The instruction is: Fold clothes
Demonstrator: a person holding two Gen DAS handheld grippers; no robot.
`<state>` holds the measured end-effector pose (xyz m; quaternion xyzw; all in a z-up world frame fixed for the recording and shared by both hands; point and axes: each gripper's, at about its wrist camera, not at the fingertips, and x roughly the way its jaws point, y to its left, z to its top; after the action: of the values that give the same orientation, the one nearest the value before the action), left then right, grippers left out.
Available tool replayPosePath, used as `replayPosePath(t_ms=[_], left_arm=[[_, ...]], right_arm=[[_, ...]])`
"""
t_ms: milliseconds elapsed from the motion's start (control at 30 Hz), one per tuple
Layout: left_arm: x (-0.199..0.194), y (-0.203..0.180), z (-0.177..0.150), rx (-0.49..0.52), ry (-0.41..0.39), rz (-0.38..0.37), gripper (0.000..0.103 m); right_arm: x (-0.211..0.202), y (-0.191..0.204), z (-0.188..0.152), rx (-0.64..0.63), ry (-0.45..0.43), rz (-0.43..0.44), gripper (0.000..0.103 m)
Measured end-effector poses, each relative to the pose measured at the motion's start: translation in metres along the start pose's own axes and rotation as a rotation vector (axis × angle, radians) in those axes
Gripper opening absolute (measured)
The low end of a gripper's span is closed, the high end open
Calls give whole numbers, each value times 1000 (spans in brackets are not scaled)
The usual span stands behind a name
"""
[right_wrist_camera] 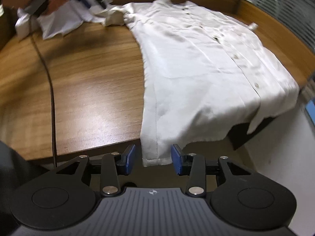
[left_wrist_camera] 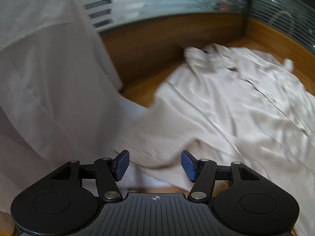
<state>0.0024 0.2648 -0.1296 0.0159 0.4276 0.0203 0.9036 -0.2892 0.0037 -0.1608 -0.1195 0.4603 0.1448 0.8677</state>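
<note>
A cream button-up shirt (right_wrist_camera: 196,63) lies spread front-up on the wooden table (right_wrist_camera: 88,74), its hem hanging over the near edge. My right gripper (right_wrist_camera: 153,160) is open, its blue pads either side of the shirt's hanging hem corner (right_wrist_camera: 155,157), not closed on it. My left gripper (left_wrist_camera: 155,164) is open over the shirt's sleeve area (left_wrist_camera: 196,118), holding nothing. In the right wrist view the left gripper (right_wrist_camera: 39,2) shows at the far left in a hand.
A pile of white garments (left_wrist_camera: 39,68) fills the left of the left wrist view and shows at the table's far left (right_wrist_camera: 57,23). A dark cable (right_wrist_camera: 50,82) runs across the table. Frosted glass partitions (left_wrist_camera: 157,0) stand behind.
</note>
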Motion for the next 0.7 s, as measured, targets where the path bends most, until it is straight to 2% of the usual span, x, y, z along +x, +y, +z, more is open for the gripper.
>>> replayPosePath(t_ms=[200,233,333,367,400,433,467,700], left_arm=[[32,8,9,-12,21,86,62],[36,7,8,-2,24,92,62],[44,2,6,44,21,105,60],[44,0,5,61,17,109,46],[44,-1,5,68,14,111,27],[42,0,6,62,11,111,17],[40,1,7,55,8,111,3],[18,1,22,11,-46,82,3]], right_arm=[[11,4,5,-63,41,-43,44],[12,3,6,-57,43,-48,40],[11,-3,8,-32,45,-54,20],[10,-5,9,-24,46,-55,14],[8,-7,10,-16,45,-55,13],[6,-9,12,-5,43,-55,13],[4,-12,13,5,42,-55,12],[-15,-34,23,23,31,-37,12]])
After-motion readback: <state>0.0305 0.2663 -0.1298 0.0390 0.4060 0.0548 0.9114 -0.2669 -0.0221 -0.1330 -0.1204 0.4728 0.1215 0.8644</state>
